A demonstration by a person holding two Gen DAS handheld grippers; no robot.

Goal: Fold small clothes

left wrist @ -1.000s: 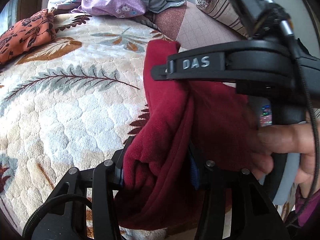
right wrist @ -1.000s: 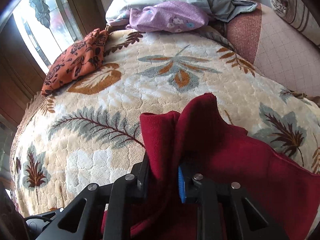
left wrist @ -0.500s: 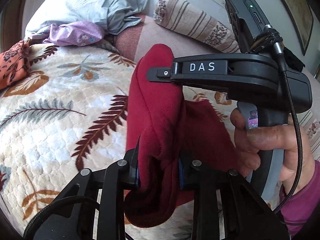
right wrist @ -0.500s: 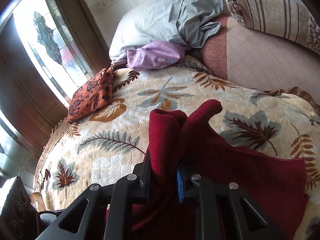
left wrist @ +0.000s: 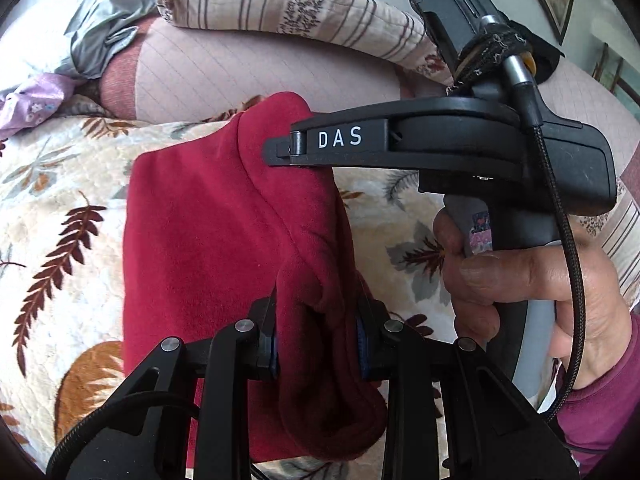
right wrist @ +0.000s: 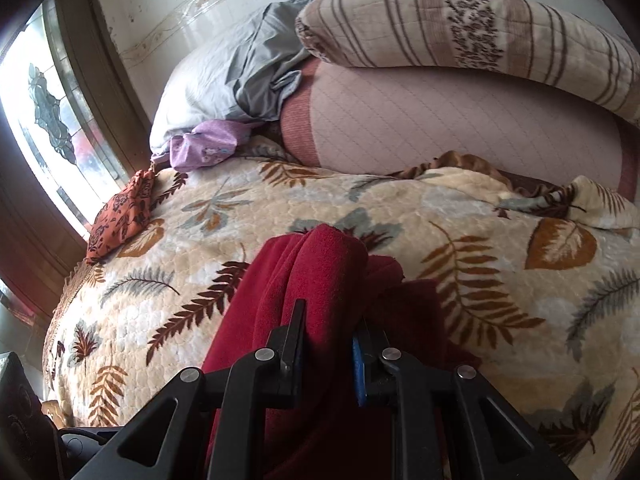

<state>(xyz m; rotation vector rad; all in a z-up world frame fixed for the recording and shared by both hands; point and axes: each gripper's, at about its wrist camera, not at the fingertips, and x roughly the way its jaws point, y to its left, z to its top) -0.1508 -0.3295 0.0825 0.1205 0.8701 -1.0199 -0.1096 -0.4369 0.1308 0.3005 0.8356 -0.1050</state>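
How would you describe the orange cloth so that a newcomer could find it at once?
Start at the leaf-patterned blanket covering the bed and follow it to the edge beside the window. The orange cloth lies there, the only piece with a dark floral print, unlike the lilac cloth.

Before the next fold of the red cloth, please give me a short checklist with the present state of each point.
1. Left tool pinches the red cloth: ok.
2. Right tool pinches the same cloth: ok.
3. Leaf-pattern blanket ahead is free for laying down: ok.
4. Orange cloth and purple cloth lie far aside: ok.
5. Edges of the red cloth aligned: cannot tell.
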